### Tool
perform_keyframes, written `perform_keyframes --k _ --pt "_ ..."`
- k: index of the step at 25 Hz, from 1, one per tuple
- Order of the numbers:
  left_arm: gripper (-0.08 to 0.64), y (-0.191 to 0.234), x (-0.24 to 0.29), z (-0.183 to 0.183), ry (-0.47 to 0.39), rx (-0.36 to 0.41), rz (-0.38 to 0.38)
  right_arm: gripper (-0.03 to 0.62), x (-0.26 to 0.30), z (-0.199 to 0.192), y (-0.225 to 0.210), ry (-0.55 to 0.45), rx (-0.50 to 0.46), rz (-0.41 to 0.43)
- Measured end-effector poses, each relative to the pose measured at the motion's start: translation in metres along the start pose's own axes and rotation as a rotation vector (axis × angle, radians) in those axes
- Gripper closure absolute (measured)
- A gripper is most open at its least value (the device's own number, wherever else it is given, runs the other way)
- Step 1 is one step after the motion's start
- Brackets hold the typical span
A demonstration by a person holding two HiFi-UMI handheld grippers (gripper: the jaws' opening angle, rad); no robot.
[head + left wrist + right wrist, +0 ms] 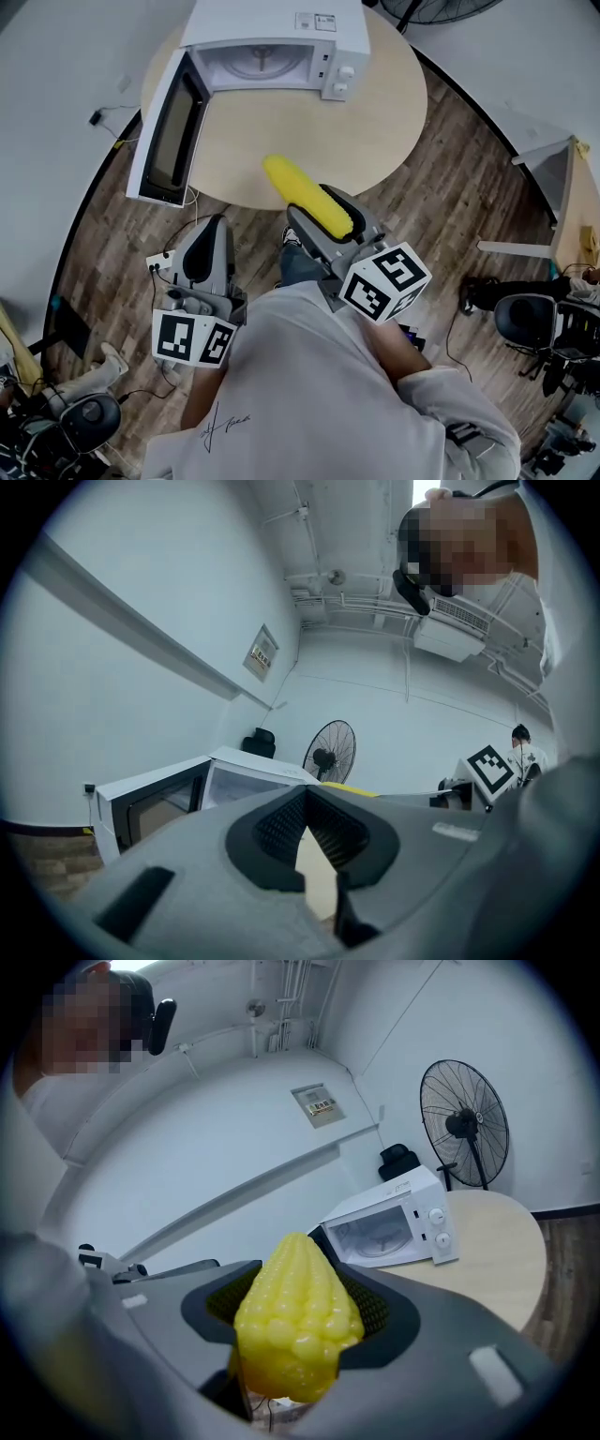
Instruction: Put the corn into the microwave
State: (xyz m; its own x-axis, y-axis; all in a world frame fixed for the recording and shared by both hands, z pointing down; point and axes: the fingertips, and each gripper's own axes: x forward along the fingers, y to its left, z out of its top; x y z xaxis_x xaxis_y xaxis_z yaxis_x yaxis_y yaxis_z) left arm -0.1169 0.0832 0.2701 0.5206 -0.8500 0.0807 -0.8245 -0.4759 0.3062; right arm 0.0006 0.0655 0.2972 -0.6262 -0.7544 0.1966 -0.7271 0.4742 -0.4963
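**What stays out of sight**

The rear end of the corn [305, 195] is buried between the jaws of the right gripper [309, 210], and the pair cover part of the table's [394, 112] near edge. The microwave's [272, 28] back and the fan [427, 9] run off the head view's top edge. Print on the microwave's label [316, 21] and the wall sign [320, 1105] is too small to read. Past the left gripper [307, 829], only a yellow sliver of corn shows.
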Motion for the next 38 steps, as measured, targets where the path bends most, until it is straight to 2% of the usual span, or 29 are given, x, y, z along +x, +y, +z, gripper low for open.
perform_keyframes --k 16,29,34,38 --pt "0.571 0.023 0.093 0.010 0.010 0.018 0.018 0.330 0.058 0.046 -0.067 -0.011 0.010 0.030" --pt "0.571 0.031 0.106 -0.009 0.052 -0.009 0.050 0.331 0.072 0.038 -0.100 0.012 0.022 -0.018" --pt "0.571 0.039 0.114 -0.007 0.075 0.056 0.047 0.330 0.085 0.038 -0.105 0.015 0.018 -0.027" --pt "0.571 0.051 0.126 0.003 0.052 0.049 0.043 0.331 0.099 0.042 -0.113 0.015 0.018 -0.044"
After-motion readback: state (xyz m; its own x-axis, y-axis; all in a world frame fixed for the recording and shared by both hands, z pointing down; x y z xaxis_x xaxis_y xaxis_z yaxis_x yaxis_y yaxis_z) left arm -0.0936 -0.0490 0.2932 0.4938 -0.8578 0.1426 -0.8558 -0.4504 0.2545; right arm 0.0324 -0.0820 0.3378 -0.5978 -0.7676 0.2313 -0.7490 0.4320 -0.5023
